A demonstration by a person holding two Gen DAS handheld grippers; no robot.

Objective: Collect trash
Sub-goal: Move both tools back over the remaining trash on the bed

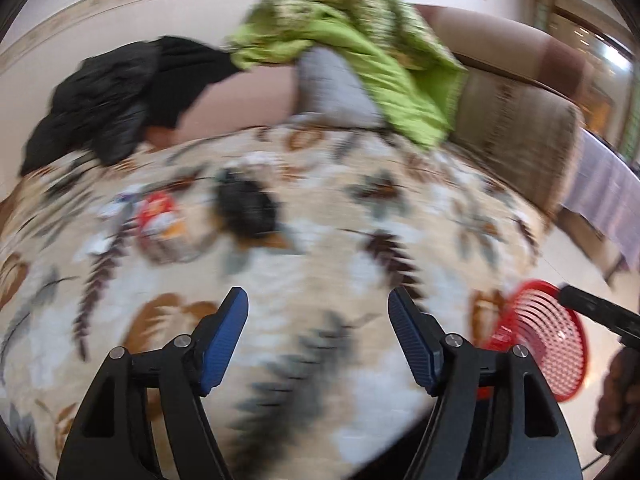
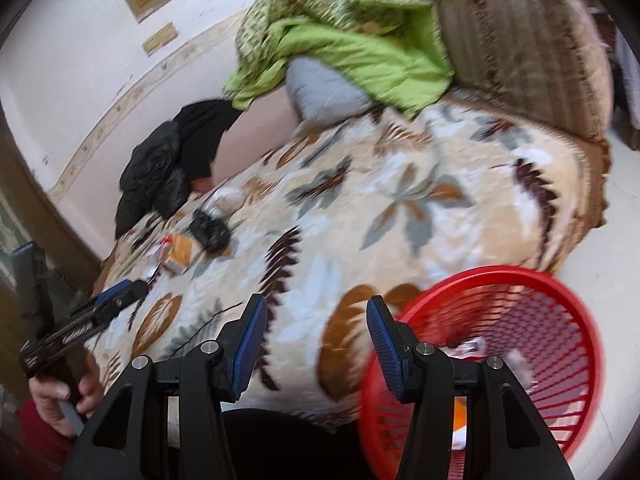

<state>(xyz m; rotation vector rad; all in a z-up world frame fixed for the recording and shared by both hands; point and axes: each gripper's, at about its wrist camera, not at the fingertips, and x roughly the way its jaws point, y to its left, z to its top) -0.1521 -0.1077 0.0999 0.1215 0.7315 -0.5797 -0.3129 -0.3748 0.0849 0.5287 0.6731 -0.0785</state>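
left tongs [image 1: 318, 312]: released, gap wide, nothing between the pads, hovering over the bed's leaf-print blanket [image 1: 320, 240]; also visible at far left of the right wrist view.
black jacket [image 1: 108, 92]: heaped at the far left by the wall; clothing, not trash; risk of a wrong grab, since a dark item also lies among the trash.
trash cluster: red-and-white wrapper [image 1: 158, 210], an orange box [image 2: 180, 256] beside it, pale scraps around; all on the blanket, left of centre, well ahead of the left tongs.
dark crumpled item [image 1: 248, 210]: just right of the wrapper, identity unclear through motion blur.
blur risk: both views smeared, so likely fast motion; approach could overshoot and shove light pieces across the blanket.
snag risk: plush blanket under thin wrappers; closing low could pinch fabric with the wrapper and drag the blanket.
slip risk: flat flimsy wrapper likely to slide out of a shallow pinch on the way to the basket.
green quilt [image 1: 360, 48]: piled at the headboard with a grey pillow, well apart from the trash; no concern.
right tongs [image 2: 316, 320]: released, empty, over the bed's near edge.
red basket [image 2: 552, 292]: off the bed at the right edge, some scraps already inside; looks tilted, so contents could spill or a drop could miss the rim.
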